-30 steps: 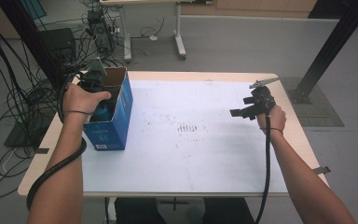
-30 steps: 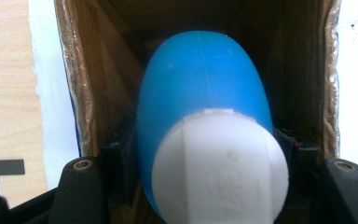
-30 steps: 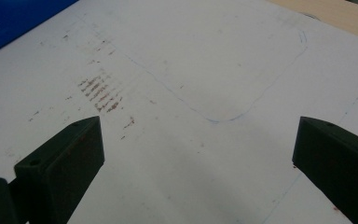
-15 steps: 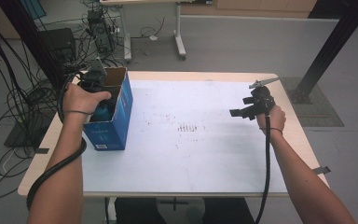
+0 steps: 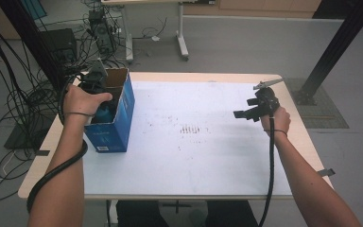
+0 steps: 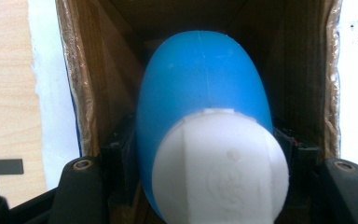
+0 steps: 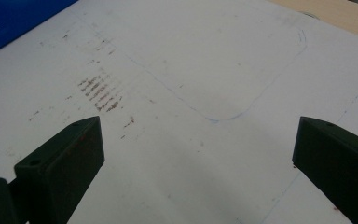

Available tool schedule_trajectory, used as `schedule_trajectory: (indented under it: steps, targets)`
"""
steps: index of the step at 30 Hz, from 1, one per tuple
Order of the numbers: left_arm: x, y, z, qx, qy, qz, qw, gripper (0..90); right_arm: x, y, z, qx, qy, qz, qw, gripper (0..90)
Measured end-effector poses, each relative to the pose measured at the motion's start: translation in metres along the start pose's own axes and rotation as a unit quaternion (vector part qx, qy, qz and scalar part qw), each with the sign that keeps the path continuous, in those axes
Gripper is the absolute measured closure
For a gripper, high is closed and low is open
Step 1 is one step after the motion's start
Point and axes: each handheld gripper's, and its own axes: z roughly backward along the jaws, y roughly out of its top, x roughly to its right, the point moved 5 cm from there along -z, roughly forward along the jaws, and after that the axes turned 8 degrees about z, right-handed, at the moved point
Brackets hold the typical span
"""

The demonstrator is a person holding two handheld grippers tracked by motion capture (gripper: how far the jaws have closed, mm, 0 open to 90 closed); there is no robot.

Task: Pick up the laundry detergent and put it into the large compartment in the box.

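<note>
A blue cardboard box (image 5: pixel 111 130) stands open-topped at the table's left edge. My left gripper (image 5: pixel 96 81) reaches down into it. In the left gripper view the black jaws press on either side of a blue bottle (image 6: pixel 200 84) with a white cap (image 6: pixel 219 168), between the box's brown inner walls (image 6: pixel 91 70). A bit of the blue bottle (image 5: pixel 105 113) shows inside the box from above. My right gripper (image 5: pixel 248 112) hovers over the right part of the table, open, with nothing between its jaws (image 7: pixel 200 154).
The white table sheet (image 5: pixel 194 156) carries brown smudges (image 7: pixel 100 91) near its middle and a faint drawn outline (image 7: pixel 242 93). Cables and equipment lie on the floor left of and behind the table. A black post (image 5: pixel 335 47) rises at the far right.
</note>
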Motion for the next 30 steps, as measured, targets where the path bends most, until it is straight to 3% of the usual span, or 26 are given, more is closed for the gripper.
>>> schedule_trajectory:
  steps: [30]
  targets:
    - [-0.0006, 0.0000, 0.0052, 0.002, -0.003, 0.006, 1.0000, 34.0, 0.0000, -0.0001, -0.0026, 0.001, 0.005, -0.001, 1.0000, 1.9]
